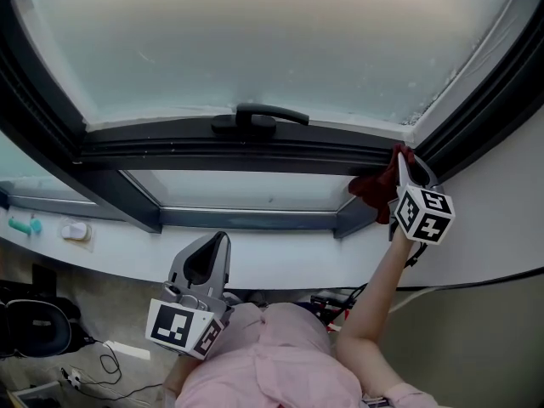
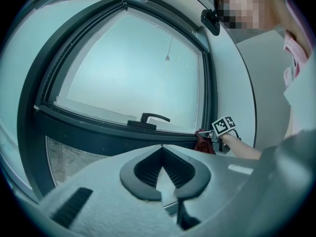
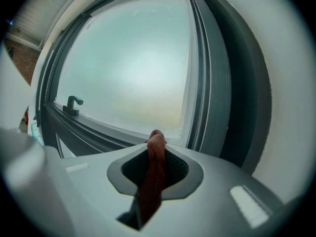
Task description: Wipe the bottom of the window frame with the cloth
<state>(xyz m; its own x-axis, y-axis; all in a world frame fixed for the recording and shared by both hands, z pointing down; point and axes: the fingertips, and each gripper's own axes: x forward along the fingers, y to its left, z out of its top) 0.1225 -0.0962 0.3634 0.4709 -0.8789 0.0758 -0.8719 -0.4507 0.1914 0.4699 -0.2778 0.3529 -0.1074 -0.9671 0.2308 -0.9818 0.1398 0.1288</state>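
Cloth: dark red, bunched, at the far right end of the window frame's bottom rail, in the corner where the rail meets the right upright. In the head view the bunch overlaps the dark rail and hangs a little below it. We cannot tell how firmly it bears on the frame.

Right gripper: jaws pinching the cloth. In the right gripper view a twisted red strip runs up between the jaws and pokes out past the tips. It points toward the bottom right corner of the frosted pane. The marker cube sits just below the gripper. The person's bare forearm reaches up to it from a pink shirt.

Left gripper: held low and well apart from the cloth, in front of the white ledge. Its jaws are pressed together at the tips with nothing between them. It faces the window, and its own view takes in the right gripper and the cloth at the frame's corner.

Surroundings: a dark lever handle sits mid-rail, left of the cloth. A second, narrower pane lies under the rail. A white wall is on the right. A teal object and a small white item rest on the ledge at far left.
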